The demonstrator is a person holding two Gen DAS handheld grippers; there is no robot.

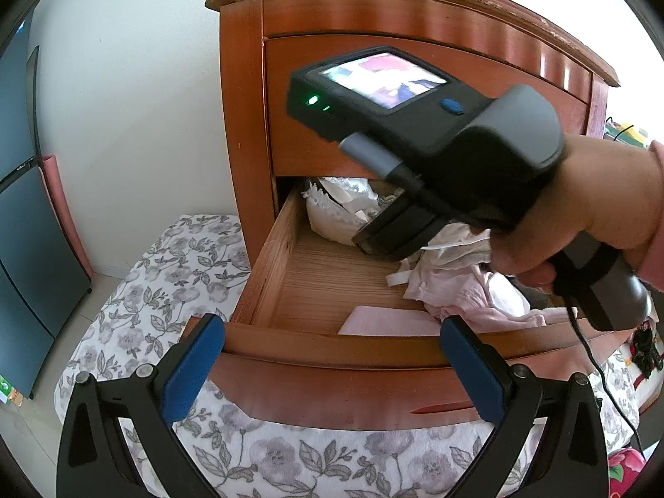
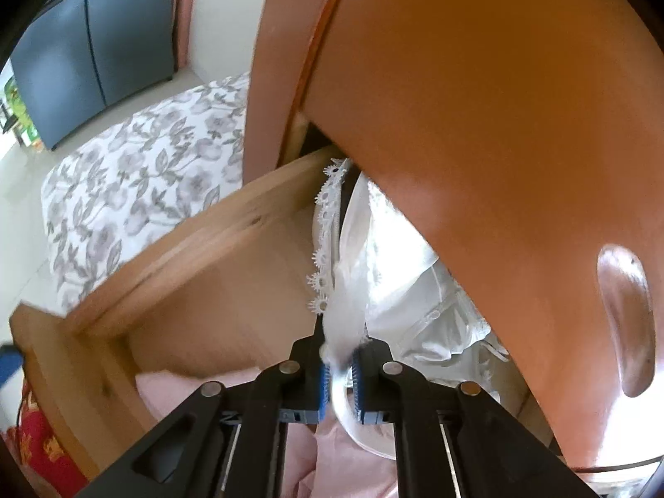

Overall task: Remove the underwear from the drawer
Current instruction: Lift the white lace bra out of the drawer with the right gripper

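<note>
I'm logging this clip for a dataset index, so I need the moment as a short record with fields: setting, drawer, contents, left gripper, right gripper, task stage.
setting: wooden dresser beside a floral bedspread
drawer: drawer pulled open
contents: white lace-trimmed underwear at the back, pink garments toward the front
left gripper: left gripper open, empty, in front of the drawer's front edge
right gripper: right gripper shut on the white lace-trimmed underwear
task stage: garment pinched, not yet lifted out

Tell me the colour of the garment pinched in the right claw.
White, with a lacy scalloped trim: the garment shows best in the right wrist view, between the right claw.
</note>
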